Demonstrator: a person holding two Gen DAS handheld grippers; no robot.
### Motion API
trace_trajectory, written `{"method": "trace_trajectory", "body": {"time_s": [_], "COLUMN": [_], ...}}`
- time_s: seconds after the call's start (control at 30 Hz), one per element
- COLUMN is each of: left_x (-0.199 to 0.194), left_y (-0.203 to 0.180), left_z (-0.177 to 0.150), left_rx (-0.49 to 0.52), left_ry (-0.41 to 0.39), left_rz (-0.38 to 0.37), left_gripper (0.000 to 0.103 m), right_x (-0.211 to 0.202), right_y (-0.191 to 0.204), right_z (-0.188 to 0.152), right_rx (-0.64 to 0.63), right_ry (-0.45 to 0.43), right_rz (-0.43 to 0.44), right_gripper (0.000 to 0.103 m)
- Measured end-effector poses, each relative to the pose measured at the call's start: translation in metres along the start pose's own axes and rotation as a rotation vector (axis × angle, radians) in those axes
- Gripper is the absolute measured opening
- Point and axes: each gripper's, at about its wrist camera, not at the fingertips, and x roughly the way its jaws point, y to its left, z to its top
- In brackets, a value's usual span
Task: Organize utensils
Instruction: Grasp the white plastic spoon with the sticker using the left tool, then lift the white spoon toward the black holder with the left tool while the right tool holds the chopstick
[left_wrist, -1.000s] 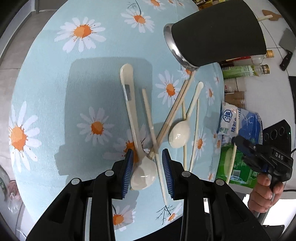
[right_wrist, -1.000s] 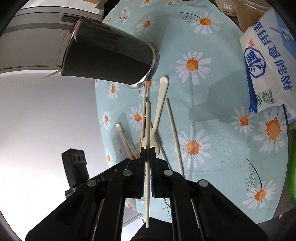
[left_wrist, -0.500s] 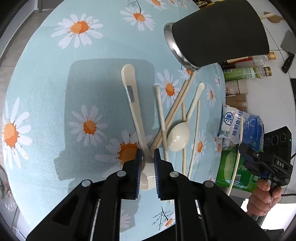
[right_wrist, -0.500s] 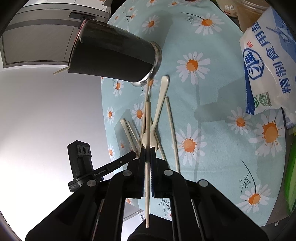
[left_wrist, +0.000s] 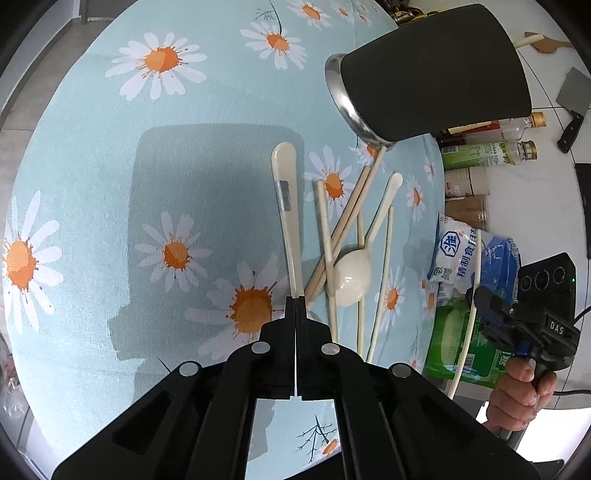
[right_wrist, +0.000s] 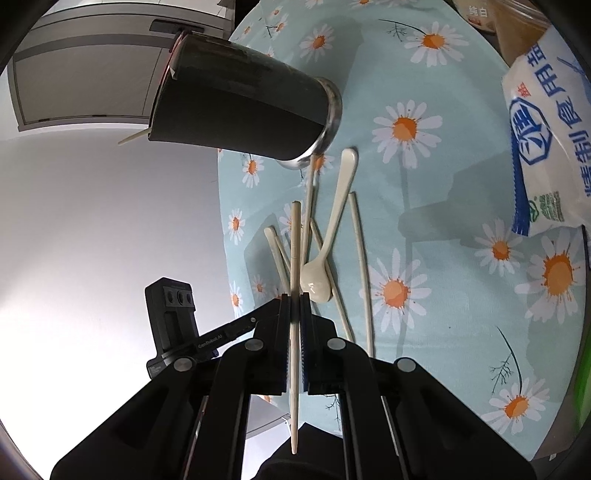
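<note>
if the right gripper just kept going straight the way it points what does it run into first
Probably the loose white spoon lying just ahead of the right gripper, which is shut on a chopstick; beyond it is the black holder. Depth is unclear.

The long spoon (left_wrist: 288, 218) loses its bowl behind the closed left gripper (left_wrist: 296, 306). The black cup's (left_wrist: 432, 70) mouth faces away, its contents unseen. The salt bag (right_wrist: 546, 147) is cut by the right-wrist picture's edge. The bottles' (left_wrist: 491, 147) labels are unreadable.
</note>
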Motion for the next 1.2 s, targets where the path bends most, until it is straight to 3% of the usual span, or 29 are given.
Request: {"method": "trace_trajectory", "body": {"time_s": [0.13,0.17,0.23,0.37,0.67,0.93,1.13,1.2], "left_x": [-0.001,0.000,0.000,0.002,0.015,0.031,0.026,0.027], "left_y": [0.003,0.004,0.005,0.000,-0.020,-0.046,-0.031,-0.033], "left_z": [0.000,0.000,0.000,0.002,0.009,0.019,0.027,0.029], "left_rx": [-0.034,-0.046,-0.053,-0.040,0.011,0.013,-0.107,-0.089], "left_ry": [0.016,0.022,0.029,0.042,0.109,0.180,0.172,0.178], "left_rz": [-0.048,-0.056,-0.049,-0.017,0.145,0.370,0.355,0.381], "left_gripper": [0.000,0.007,0.017,0.017,0.017,0.015,0.013,0.012], "right_x": [0.002,0.002,0.002,0.002,-0.001,0.001,-0.007,-0.009], "right_y": [0.003,0.004,0.005,0.006,0.006,-0.004,-0.008,-0.010], "right_z": [0.002,0.002,0.002,0.002,-0.002,-0.001,0.002,0.003], "right_rx": [-0.003,-0.005,-0.004,-0.004,-0.011,0.016,0.019,0.017], "right_ry": [-0.001,-0.001,0.000,-0.002,-0.010,0.005,0.003,0.005], "right_rz": [-0.005,-0.008,-0.013,-0.016,0.007,0.051,0.080,0.085], "right_gripper": [0.006,0.006,0.006,0.006,0.006,0.006,0.006,0.006]}}
